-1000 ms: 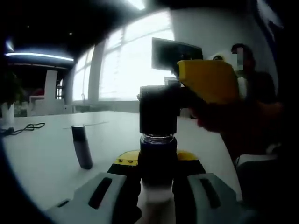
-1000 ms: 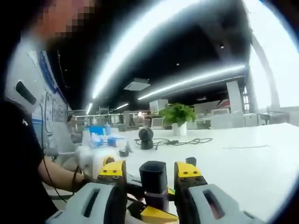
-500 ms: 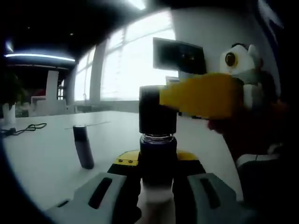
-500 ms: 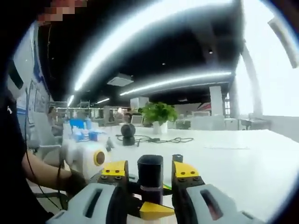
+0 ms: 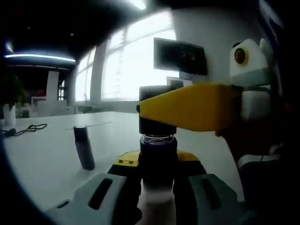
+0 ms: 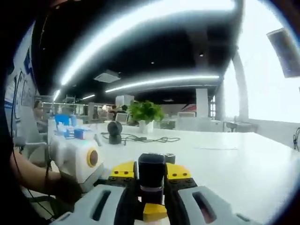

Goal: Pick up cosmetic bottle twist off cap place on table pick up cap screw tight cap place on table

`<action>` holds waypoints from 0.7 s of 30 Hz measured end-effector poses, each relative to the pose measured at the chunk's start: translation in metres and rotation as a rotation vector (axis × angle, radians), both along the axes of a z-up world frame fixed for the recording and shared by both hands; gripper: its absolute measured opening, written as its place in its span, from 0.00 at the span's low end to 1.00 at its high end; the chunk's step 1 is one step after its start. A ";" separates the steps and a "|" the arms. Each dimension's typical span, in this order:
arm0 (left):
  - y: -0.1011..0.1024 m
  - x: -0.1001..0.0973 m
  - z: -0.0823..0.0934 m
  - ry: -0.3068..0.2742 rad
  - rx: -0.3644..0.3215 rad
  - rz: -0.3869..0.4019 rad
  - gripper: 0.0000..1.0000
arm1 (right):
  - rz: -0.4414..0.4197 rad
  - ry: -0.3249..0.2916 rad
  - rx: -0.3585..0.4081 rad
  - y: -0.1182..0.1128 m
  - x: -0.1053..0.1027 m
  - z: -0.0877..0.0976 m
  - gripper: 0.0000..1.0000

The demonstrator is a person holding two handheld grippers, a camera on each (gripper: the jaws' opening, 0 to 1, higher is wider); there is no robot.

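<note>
White worktop [image 5: 42,159] spreads under bright windows. Above it the left tool [image 5: 157,176] clamps the cosmetic bottle [image 5: 158,154] upright, while the right tool [image 6: 151,174] is closed on its black cap [image 6: 151,171]. Left of the bottle a small dark tube [image 5: 83,147] stands.

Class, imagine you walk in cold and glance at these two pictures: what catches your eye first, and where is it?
Most striking is the dark cosmetic bottle standing upright at the centre of the left gripper view, clamped in the left gripper, with the right gripper's yellow fingers crossing its black cap from the right. In the right gripper view, the right gripper pinches that cap. A second small dark bottle stands alone on the white table, to the left.
</note>
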State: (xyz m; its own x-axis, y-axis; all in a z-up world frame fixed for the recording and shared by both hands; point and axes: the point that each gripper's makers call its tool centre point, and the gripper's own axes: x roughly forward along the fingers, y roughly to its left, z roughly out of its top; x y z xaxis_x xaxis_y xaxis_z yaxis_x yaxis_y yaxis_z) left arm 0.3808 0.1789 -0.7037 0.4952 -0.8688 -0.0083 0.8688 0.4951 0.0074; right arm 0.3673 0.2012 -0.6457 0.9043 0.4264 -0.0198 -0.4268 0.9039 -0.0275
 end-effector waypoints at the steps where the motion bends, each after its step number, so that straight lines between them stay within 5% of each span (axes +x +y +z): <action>1: 0.000 0.000 0.000 0.000 0.000 0.001 0.15 | 0.004 0.002 0.004 0.000 0.000 0.000 0.14; 21: 0.000 0.000 0.000 0.003 -0.002 -0.004 0.15 | 0.103 -0.046 0.028 0.001 0.000 0.015 0.13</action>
